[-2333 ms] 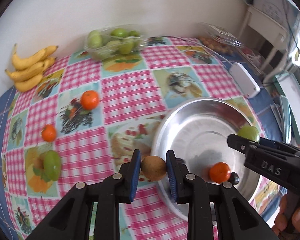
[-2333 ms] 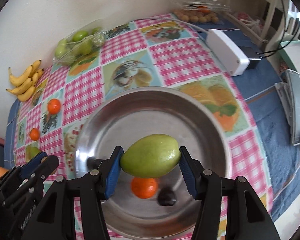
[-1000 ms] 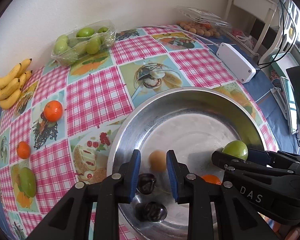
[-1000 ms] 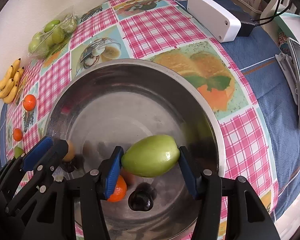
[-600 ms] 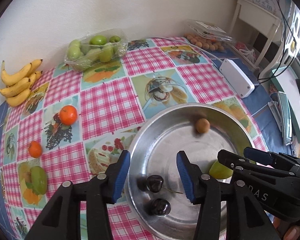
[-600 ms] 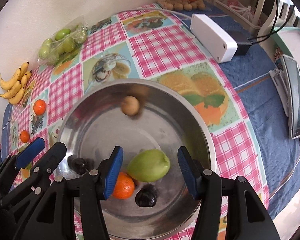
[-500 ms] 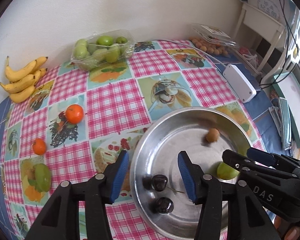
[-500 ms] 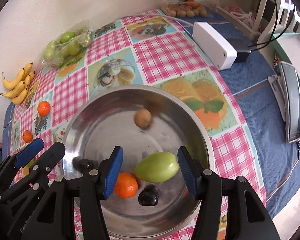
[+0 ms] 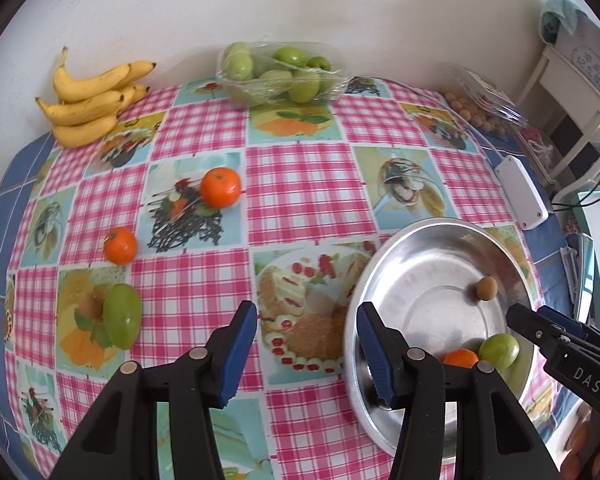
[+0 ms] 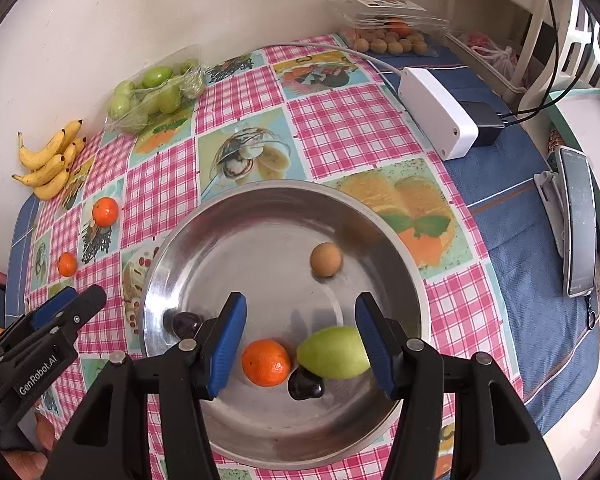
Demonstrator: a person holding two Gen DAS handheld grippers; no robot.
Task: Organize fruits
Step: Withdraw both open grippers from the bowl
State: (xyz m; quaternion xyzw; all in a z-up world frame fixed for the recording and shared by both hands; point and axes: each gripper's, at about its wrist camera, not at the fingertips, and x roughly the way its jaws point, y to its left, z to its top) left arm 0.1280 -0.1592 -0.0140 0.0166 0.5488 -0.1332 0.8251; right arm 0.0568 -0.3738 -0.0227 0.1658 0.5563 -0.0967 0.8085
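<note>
Fruits we carried now lie loose in the bowl point(image 10: 380, 216): brown ball point(image 10: 326, 259) at one o'clock, green fruit point(image 10: 334, 353) at five; both tongs point(image 9: 306, 346) point(image 10: 300, 346) spread empty, freed for more.

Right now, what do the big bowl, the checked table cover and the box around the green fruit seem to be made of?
The bowl looks like polished metal, likely stainless steel: silvery, with blurred reflections of the fruit inside. The table cover seems to be wipeable vinyl or oilcloth: printed pictures, a faint sheen, lying flat. The box appears to be thin clear plastic with film: see-through, crinkled, glinting.
</note>
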